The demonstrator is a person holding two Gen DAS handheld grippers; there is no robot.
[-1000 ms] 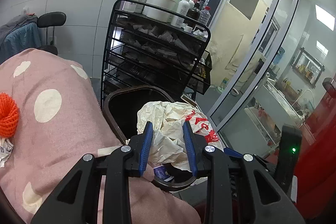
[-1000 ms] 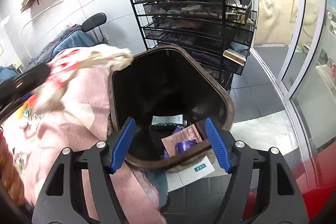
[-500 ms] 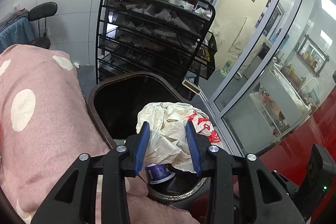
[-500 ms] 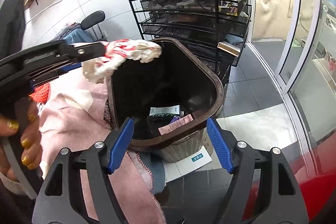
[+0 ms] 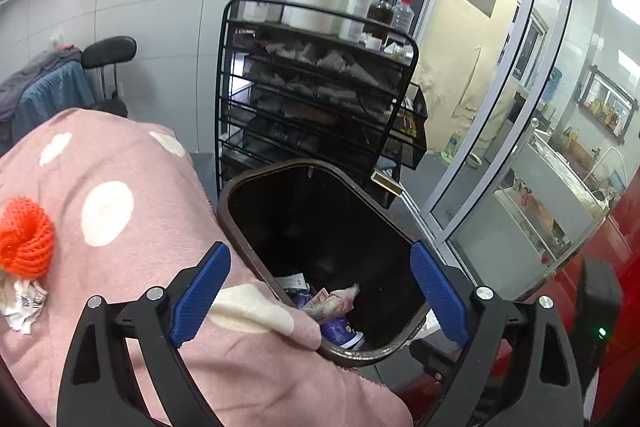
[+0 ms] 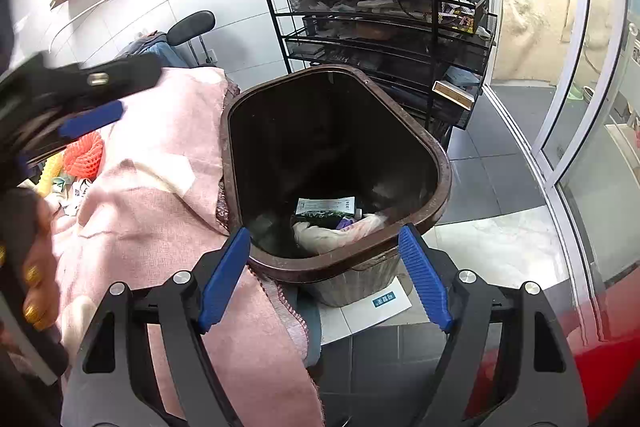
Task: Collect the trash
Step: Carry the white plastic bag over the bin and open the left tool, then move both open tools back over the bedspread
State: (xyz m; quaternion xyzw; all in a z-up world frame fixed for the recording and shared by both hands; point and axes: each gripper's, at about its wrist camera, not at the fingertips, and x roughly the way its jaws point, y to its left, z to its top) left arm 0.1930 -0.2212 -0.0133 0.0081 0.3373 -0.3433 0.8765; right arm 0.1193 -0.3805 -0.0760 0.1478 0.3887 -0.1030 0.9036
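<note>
A dark brown trash bin [image 5: 256, 179] [image 6: 440, 163] stands beside the pink spotted blanket [image 5: 132, 227] [image 6: 160, 187]. The crumpled white paper wrapper [image 5: 332, 303] [image 6: 328, 233] lies at the bottom of the bin among other trash. My left gripper [image 5: 320, 291] is open and empty over the bin's near rim; it also shows at the left of the right wrist view [image 6: 92, 119]. My right gripper [image 6: 324, 275] is open and empty, just in front of the bin. An orange foam net [image 5: 24, 243] [image 6: 82, 155] and crumpled paper [image 5: 20, 301] lie on the blanket.
A black wire trolley [image 5: 316, 99] [image 6: 380, 7] loaded with bottles stands right behind the bin. A glass door [image 5: 512, 107] is at the right. A chair with clothes [image 5: 60, 83] stands at the back left. A white sheet [image 6: 376, 307] lies on the floor under the bin.
My left gripper has opened and let go of the white wrapper, which has dropped into the bin. The left gripper has pulled back toward the blanket. The right gripper stays open.
</note>
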